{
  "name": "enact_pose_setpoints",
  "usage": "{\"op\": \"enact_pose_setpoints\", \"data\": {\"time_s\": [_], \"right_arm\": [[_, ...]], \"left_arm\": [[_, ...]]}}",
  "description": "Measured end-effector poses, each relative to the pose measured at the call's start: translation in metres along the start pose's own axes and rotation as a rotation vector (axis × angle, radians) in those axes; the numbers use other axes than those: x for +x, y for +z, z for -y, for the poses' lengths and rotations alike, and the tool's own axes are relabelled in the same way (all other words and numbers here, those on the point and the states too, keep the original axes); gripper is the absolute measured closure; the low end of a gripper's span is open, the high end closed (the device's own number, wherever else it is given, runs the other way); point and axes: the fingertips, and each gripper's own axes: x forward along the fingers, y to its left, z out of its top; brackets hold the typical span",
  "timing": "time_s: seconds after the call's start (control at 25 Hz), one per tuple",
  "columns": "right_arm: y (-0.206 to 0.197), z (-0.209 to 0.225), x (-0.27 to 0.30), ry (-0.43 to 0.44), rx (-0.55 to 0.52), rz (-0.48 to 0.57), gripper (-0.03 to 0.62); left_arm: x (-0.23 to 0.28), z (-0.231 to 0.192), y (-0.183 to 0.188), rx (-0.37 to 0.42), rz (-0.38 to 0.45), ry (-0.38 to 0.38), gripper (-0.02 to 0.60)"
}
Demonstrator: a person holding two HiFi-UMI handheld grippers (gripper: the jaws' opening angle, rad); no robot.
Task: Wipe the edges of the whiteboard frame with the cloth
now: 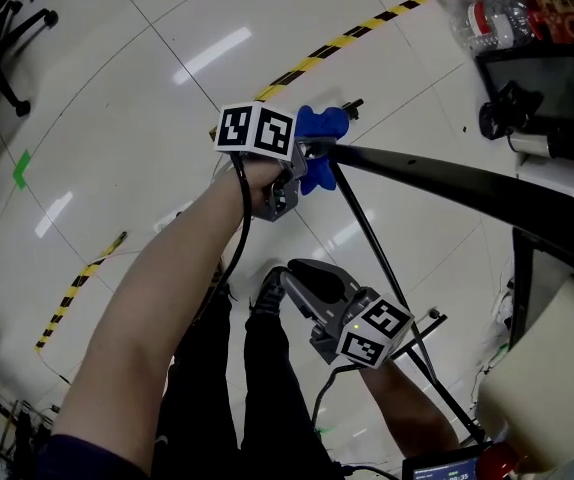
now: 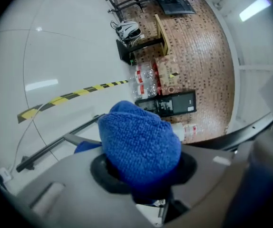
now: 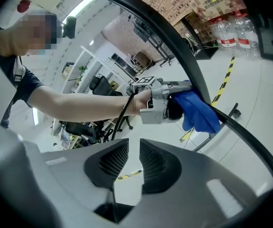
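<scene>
Currently left gripper [image 1: 315, 160] pinches cloth [image 2: 141, 144] (at whiteboard frame [image 1: 447, 180]); right gripper [image 3: 129, 161] narrowly parted, empty.

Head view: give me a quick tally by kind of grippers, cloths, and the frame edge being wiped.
Grippers: 2, left gripper and right gripper
Blue cloth: 1
Black frame edge: 1
Total: 4

The left gripper [image 1: 312, 156] holds a blue cloth [image 1: 320, 124] against the black frame [image 1: 467, 183]. The right gripper [image 1: 297, 280] hangs lower, above the floor [image 1: 147, 28].
</scene>
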Motion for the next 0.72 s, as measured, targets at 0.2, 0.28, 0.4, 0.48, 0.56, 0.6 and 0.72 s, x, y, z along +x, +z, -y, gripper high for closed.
{"op": "enact_pose_setpoints", "data": {"time_s": [0.2, 0.28, 0.4, 0.48, 0.56, 0.6, 0.72], "right_arm": [[-0.008, -0.019, -0.001, 0.039, 0.004, -0.023, 0.522], [-0.006, -0.026, -0.002, 0.050, 0.017, -0.020, 0.526], [-0.002, -0.032, -0.006, 0.049, 0.024, -0.009, 0.526], [0.000, -0.035, -0.010, 0.042, 0.031, -0.002, 0.526], [0.002, -0.040, -0.016, 0.037, 0.035, 0.001, 0.526], [0.004, -0.042, -0.020, 0.036, 0.038, 0.003, 0.526], [0.010, -0.050, -0.025, 0.037, 0.040, 0.014, 0.530]], "left_arm": [[-0.005, 0.034, 0.009, 0.001, 0.019, -0.073, 0.440], [-0.007, 0.051, 0.014, 0.022, 0.016, -0.102, 0.442], [-0.011, 0.075, 0.018, 0.068, -0.011, -0.133, 0.443], [-0.016, 0.092, 0.017, 0.089, -0.027, -0.158, 0.443], [-0.023, 0.112, 0.015, 0.105, -0.033, -0.193, 0.443], [-0.026, 0.123, 0.014, 0.109, -0.032, -0.210, 0.443], [-0.034, 0.146, 0.017, 0.118, -0.025, -0.244, 0.443]]}}
